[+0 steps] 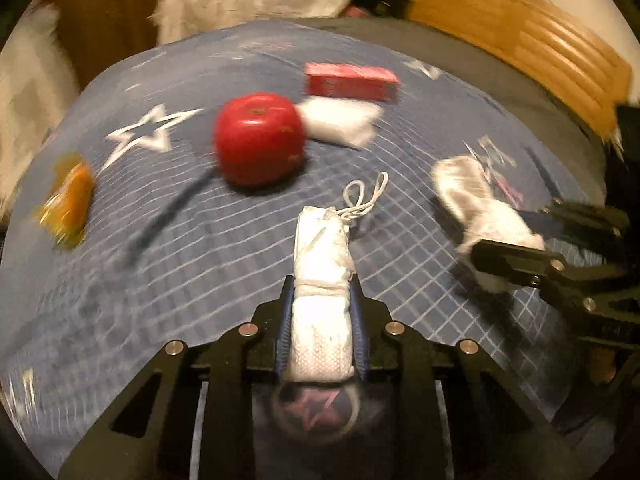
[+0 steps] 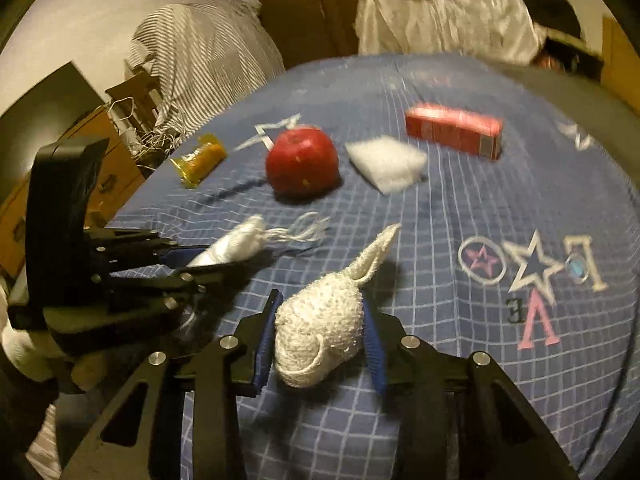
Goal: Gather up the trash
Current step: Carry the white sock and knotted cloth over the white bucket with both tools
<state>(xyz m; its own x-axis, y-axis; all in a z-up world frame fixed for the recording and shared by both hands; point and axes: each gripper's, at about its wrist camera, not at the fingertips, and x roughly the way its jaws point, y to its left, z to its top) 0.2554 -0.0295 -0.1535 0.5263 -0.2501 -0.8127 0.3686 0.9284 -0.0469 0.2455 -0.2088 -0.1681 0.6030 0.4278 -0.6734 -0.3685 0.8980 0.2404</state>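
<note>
Both pairs of jaws are pinched shut on white things. Our left gripper [image 1: 322, 312] squeezes a folded white face mask [image 1: 322, 280] between its blue pads, and the mask's thin ear loops [image 1: 366, 196] stick out past the tips. Our right gripper [image 2: 320, 332] squeezes a rolled-up white knitted sock [image 2: 320, 328], and the sock's pointy end pokes up and away from us. No earlier look is on hand, so we only say how they stand now.

Under everything we see the big blue bedspread [image 2: 440, 280] with thin white squares, white stars and pink letters on it. Behind it sits a white plastic bag [image 2: 440, 20] by the brown wooden wall. A striped cloth [image 2: 200, 52] hangs at the far left in the right wrist view.

On the bedspread, a red box [image 2: 454, 128] lies far back on the right. A red apple [image 2: 302, 164] sits near the middle. A white soft packet [image 2: 386, 162] lies just beside the apple, between it and the box. A small orange and yellow wrapper [image 2: 200, 160] lies to the left of the apple, a bit apart from it.

The two grippers are near each other, side by side, above the near part of the bedspread. Things look a bit blurry, so the writing on the box is too hard for us to read.
</note>
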